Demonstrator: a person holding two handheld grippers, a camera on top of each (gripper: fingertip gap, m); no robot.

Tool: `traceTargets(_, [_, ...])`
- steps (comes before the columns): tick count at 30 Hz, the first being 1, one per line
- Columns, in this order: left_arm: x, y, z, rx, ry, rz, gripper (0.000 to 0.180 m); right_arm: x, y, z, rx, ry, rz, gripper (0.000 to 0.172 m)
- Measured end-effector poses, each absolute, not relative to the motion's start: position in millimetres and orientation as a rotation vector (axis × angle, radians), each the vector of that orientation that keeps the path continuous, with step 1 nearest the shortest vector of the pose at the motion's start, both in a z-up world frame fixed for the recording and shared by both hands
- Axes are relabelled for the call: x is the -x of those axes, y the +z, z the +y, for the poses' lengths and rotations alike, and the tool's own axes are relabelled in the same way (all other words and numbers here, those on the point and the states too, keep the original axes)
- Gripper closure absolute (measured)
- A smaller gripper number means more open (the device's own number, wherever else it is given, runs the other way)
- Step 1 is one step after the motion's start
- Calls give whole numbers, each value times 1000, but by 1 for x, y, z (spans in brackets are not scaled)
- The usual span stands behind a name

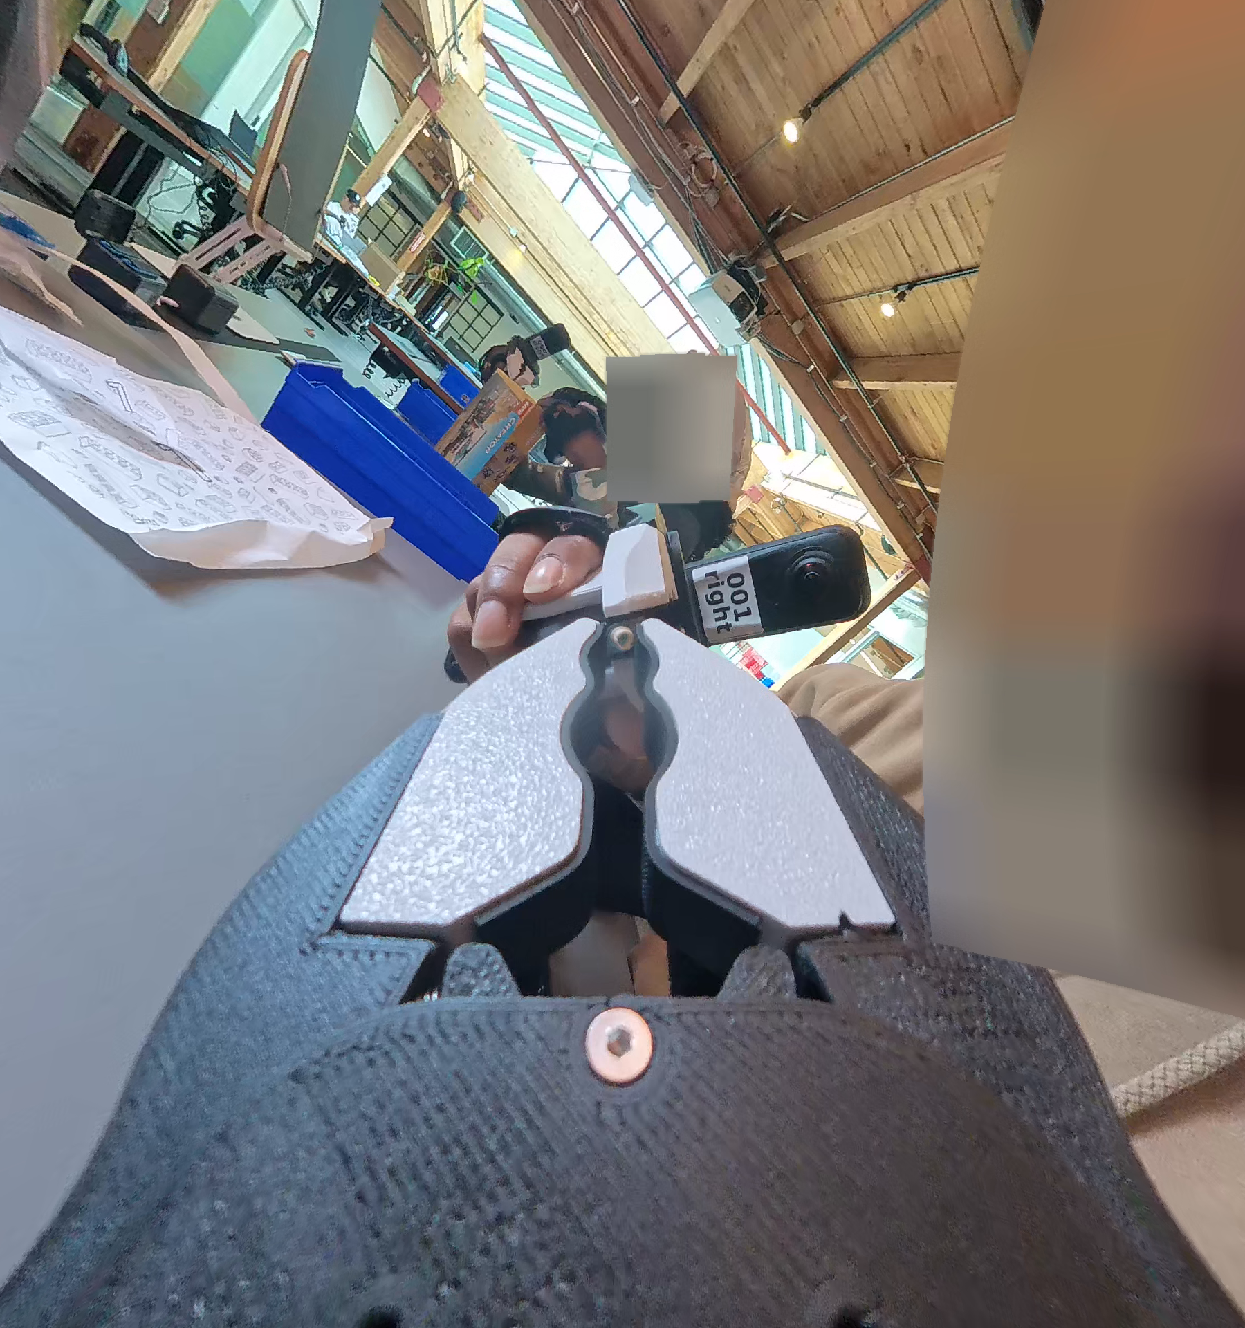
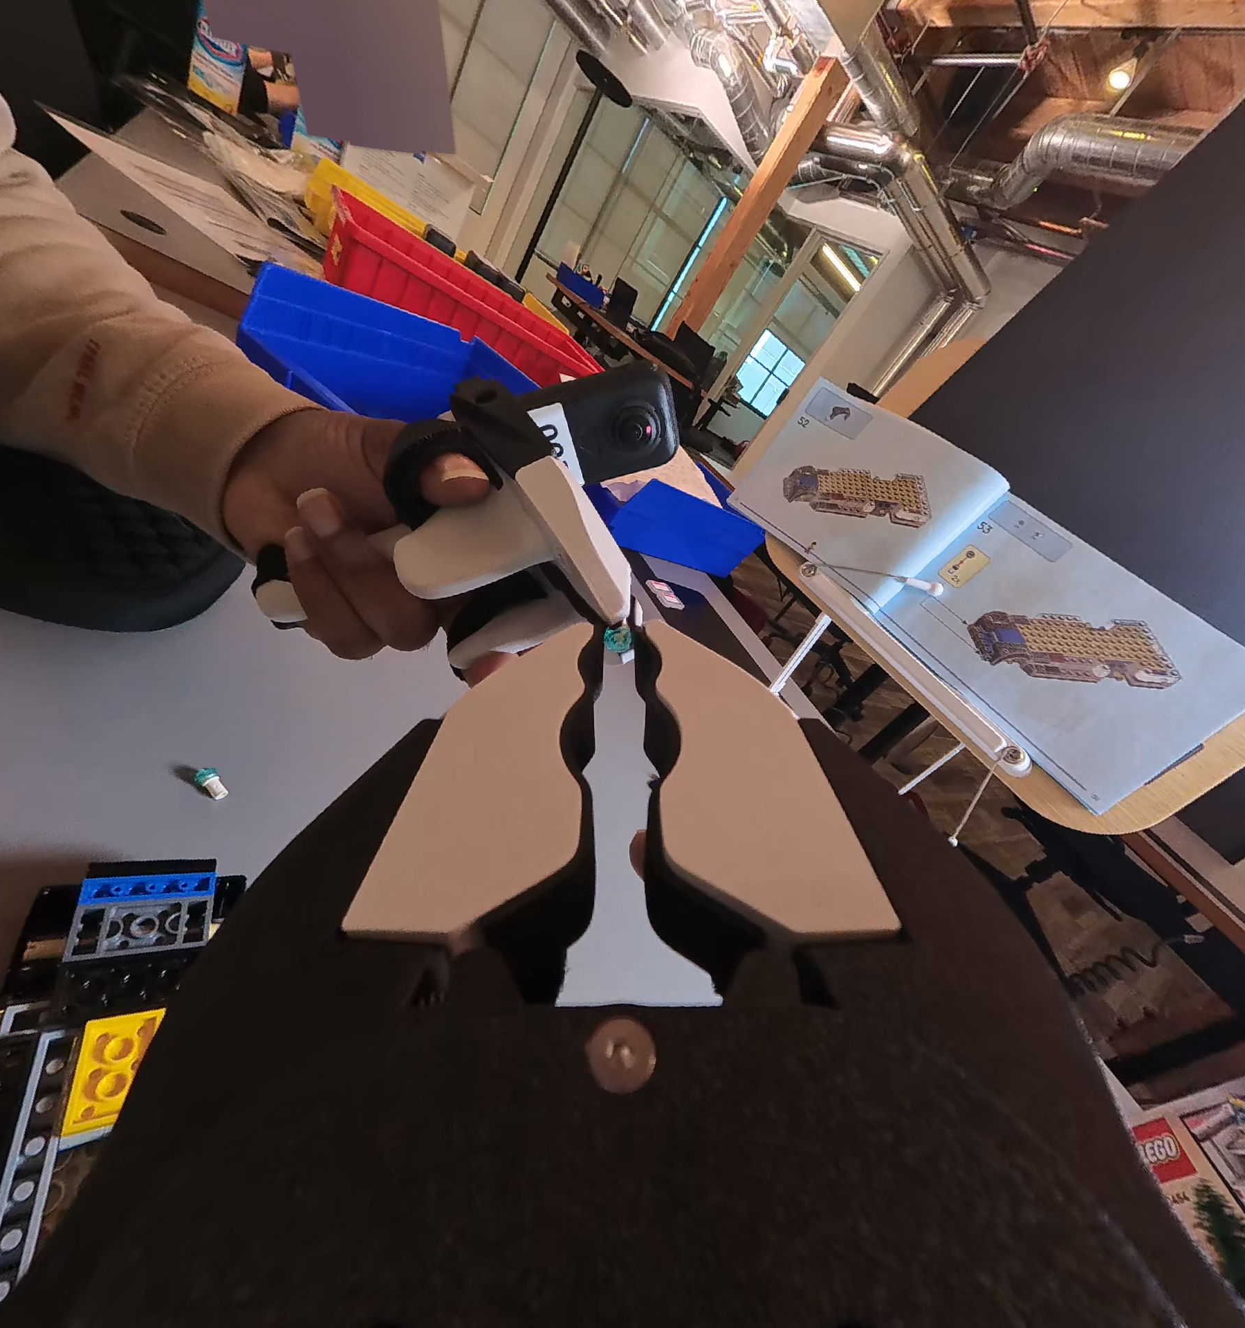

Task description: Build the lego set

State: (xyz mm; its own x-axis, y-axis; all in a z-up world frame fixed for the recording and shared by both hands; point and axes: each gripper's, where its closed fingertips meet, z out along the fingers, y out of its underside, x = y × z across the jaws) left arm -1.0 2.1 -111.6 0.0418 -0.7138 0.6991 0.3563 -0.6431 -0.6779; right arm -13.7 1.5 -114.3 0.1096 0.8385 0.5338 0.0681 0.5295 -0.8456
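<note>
Two tools meet tip to tip: my right tool [image 2: 621, 642] pinches a teal stud [image 2: 617, 637]; left tool [image 1: 621, 638] grips a tan piece [image 1: 620, 637].

The toy box [image 2: 1212, 1178] is cut by the frame's corner; the brick model [image 2: 52, 1020] runs off the left edge.

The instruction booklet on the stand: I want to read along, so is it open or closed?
Open: the booklet lies spread, showing two facing pages.
</note>
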Motion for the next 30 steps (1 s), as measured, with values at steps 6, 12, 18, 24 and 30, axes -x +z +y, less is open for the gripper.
traceTargets(6, [2,-117,-3,1548,-1711,410,175,13,-120,-4,868,696,-1428,164])
traceTargets(12, [1,-130,-13,1603,-1673,502,175,13,-133,-14,875,717,-1572,165])
traceTargets(18, [2,-143,-22,1646,-1665,539,175,14,-147,-23,894,722,-1644,164])
traceTargets(24, [6,-168,-26,1744,-1383,710,167,12,-174,-32,960,714,-1808,164])
traceTargets(30, [14,-210,-33,1838,-957,990,169,4,-224,-26,1109,640,-2050,164])
